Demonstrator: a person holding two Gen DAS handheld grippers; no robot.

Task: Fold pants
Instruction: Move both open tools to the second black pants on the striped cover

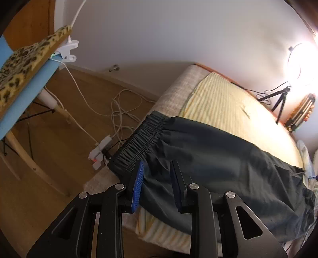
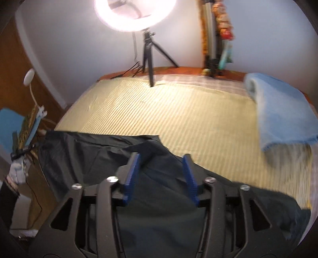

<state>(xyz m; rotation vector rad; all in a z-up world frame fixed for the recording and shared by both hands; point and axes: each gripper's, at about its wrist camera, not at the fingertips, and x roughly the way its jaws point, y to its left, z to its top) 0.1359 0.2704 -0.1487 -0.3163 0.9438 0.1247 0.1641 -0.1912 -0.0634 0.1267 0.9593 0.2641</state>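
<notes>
The dark pants (image 1: 218,158) lie flat on a bed with a yellow striped sheet (image 1: 222,99). They are spread along the near side of the bed. The stretchy waistband (image 1: 139,139) sits at the bed's edge, close to the wood floor (image 1: 83,95).

The left gripper (image 1: 157,174) hangs just over the pants, right beside the waistband. Its two fingers are wide apart and there is nothing between them but the cloth down below. I cannot tell if the tips touch the cloth.

The right gripper (image 2: 162,164) is over another part of the pants (image 2: 99,154), near the edge where the dark cloth meets the sheet (image 2: 169,111). Its blue pads (image 2: 133,172) are also wide apart and hold nothing.

A folded blue towel (image 2: 282,117) lies on the far right of the bed, well apart from the pants. A bright ring light (image 2: 135,12) on a small black tripod (image 2: 149,51) stands at the far end of the bed by the wall.

On the floor by the bed are white cords (image 1: 121,111) and a white power strip (image 1: 100,152). A chair with a spotted cushion (image 1: 25,61) stands close by, with a white clip (image 1: 68,50) on it
</notes>
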